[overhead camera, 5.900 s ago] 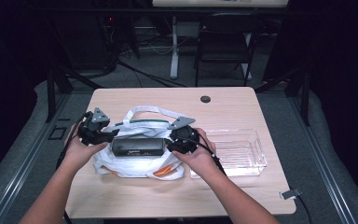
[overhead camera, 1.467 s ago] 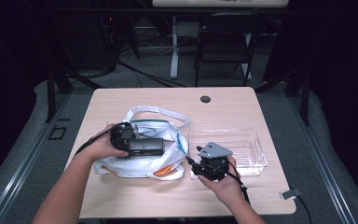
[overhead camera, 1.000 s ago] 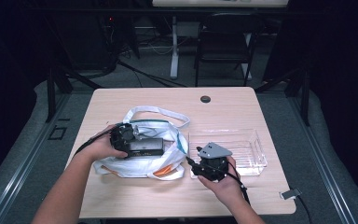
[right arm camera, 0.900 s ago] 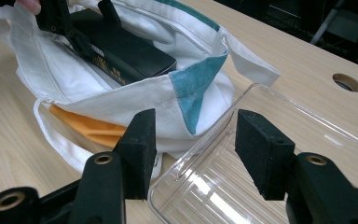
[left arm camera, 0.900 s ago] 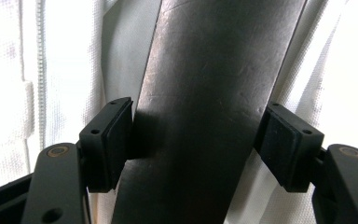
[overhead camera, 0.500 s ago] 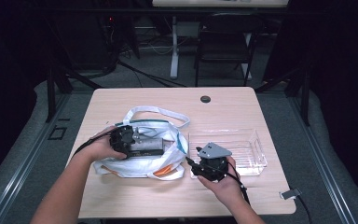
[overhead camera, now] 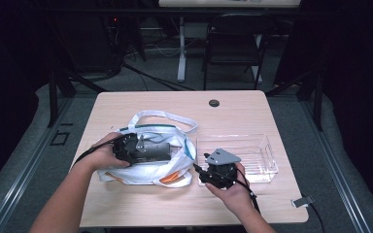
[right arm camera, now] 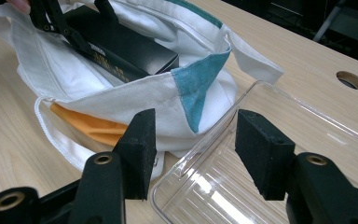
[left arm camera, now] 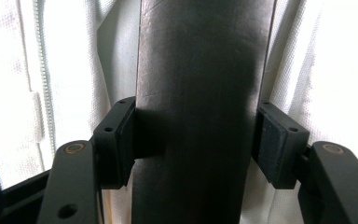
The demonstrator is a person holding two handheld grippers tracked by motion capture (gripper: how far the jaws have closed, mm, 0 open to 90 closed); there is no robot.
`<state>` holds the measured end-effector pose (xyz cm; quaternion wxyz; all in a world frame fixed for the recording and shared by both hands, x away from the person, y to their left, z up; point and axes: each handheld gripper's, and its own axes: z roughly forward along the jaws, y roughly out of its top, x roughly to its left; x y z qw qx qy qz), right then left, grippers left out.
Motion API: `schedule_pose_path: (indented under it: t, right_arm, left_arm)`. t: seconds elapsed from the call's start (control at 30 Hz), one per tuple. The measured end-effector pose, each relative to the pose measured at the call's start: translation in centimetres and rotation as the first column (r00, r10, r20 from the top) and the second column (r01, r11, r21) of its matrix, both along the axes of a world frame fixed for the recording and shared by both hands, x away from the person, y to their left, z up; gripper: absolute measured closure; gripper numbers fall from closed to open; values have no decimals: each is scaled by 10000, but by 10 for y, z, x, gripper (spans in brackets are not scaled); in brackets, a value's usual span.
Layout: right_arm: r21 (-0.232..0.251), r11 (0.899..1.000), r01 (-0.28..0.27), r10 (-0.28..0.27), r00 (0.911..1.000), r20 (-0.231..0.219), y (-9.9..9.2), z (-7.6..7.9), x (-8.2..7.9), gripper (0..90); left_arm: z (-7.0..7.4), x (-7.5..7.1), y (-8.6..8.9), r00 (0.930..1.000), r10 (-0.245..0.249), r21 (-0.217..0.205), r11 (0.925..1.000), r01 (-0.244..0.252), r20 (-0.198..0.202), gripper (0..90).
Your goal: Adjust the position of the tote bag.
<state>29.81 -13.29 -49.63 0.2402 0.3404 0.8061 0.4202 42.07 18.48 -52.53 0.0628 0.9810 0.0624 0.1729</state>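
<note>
Resting near the front edge of the table [overhead camera: 126,104], the right gripper [overhead camera: 218,171] sits in the person's right hand [overhead camera: 235,191] with its jaws spread apart and nothing between them. In the right gripper view those jaws frame the near corner of a clear plastic tray [right arm camera: 279,135], which lies just beside a white cloth bag [right arm camera: 135,100] with a teal patch and an orange panel underneath.

Further left, the left hand [overhead camera: 102,155] holds the left gripper [overhead camera: 128,148] at the mouth of the bag [overhead camera: 148,162]. The left gripper [left arm camera: 193,144] has a black box [left arm camera: 200,107] between its jaws: the left pad presses against the box's side, while the right pad sits just at the other edge, and contact there is hard to judge. From the right gripper view the black box [right arm camera: 121,49] lies inside the open bag, tilted, with gold lettering on its side.

Beyond the bag its white handles loop over the tabletop, and a round cable hole [overhead camera: 214,103] sits near the far edge. Behind the table stands a dark chair [overhead camera: 233,48].
</note>
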Motion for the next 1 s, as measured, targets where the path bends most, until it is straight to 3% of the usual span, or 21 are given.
schedule_pose_path:
  t: [0.57,1.0]
  right_arm:
    - [38,10000,12,-12,10000,-2,0,-1,0,479]
    - [22,10000,10,-10,10000,17,0,0,0,478]
  left_arm:
    - [5,-3,6,9989,-478,-189,9987,478,12,436]
    - [13,-7,8,9987,-503,-384,9980,506,98,438]
